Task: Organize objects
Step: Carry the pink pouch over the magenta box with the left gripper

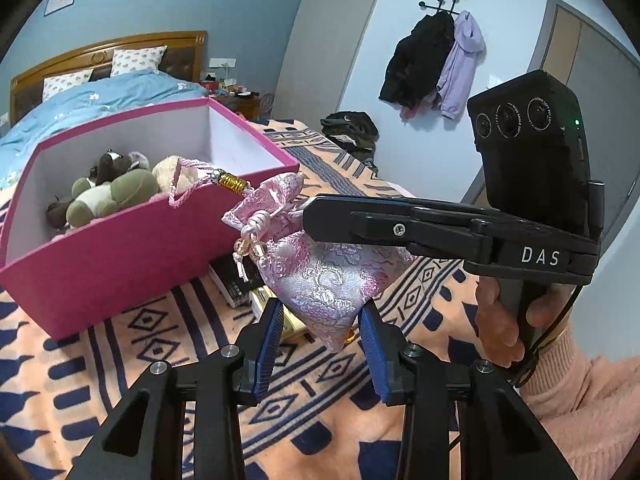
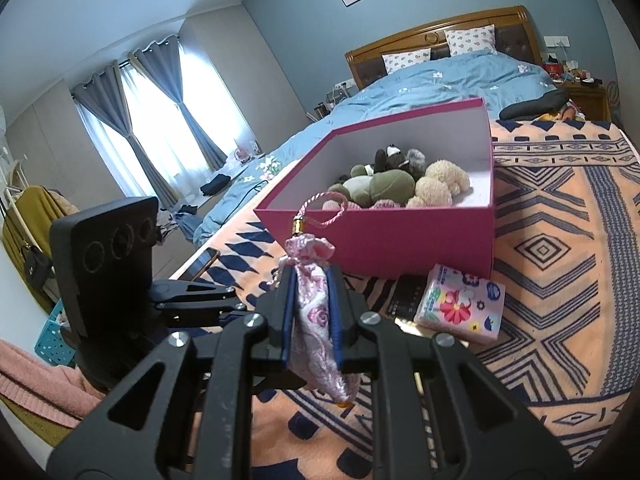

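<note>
A pink brocade drawstring pouch hangs in the air above the patterned blanket, in front of the pink box. My right gripper is shut on the pouch; it also shows in the left wrist view, clamping the pouch's neck from the right. My left gripper is open, its blue pads on either side of the pouch's lower end. The pouch's pink cord with a gold bead drapes over the box's near rim. The box holds several plush toys.
A floral tissue packet and a dark flat item lie by the box on the orange and navy blanket. A phone lies near the blanket's left edge. A bed with a blue duvet is behind.
</note>
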Available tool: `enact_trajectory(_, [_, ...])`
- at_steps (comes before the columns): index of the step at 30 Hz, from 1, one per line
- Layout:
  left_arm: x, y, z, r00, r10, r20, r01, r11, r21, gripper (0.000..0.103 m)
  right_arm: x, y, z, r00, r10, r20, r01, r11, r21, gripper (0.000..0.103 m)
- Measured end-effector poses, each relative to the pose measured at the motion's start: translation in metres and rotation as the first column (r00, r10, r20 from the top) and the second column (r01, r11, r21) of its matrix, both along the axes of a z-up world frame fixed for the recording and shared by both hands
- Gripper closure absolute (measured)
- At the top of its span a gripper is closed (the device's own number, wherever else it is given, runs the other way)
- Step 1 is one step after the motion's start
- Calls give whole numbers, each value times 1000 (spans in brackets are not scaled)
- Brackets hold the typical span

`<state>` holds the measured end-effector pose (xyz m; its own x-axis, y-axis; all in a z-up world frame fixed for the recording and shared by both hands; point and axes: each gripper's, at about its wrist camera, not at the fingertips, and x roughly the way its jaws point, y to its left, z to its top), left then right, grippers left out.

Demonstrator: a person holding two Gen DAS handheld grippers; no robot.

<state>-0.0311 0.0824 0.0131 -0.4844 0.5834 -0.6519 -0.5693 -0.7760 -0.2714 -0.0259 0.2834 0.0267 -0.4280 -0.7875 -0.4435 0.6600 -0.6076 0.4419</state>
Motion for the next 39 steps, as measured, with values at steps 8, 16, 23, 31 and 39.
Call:
enact_trajectory(8, [-11,0,11,1000,6,-27,-6,1000,-6,64,-8,0,14,999,-7,-35,6,1000,-19,86])
enact_trajectory(16, [-29,0,24,999,18,-49,-19,1000,-12,64,-19,-3,27,998,-16,-65,14,999,-34,86])
enact_trajectory(23, [-47,-1,36,996,37,-76,-39,999,-30,64,-36,-4,38,997,-22,-68,19,999,-50,86])
enact_trajectory(31, [-80,-6,48,995,54,-84,-57,998,-33,64,-64,-4,52,994,-59,-87,55,997,-54,86])
enact_trajectory(39, [-110,-1,60,992,70,-108,-77,995,-60,64,-92,-8,64,992,-82,-93,77,995,-61,86])
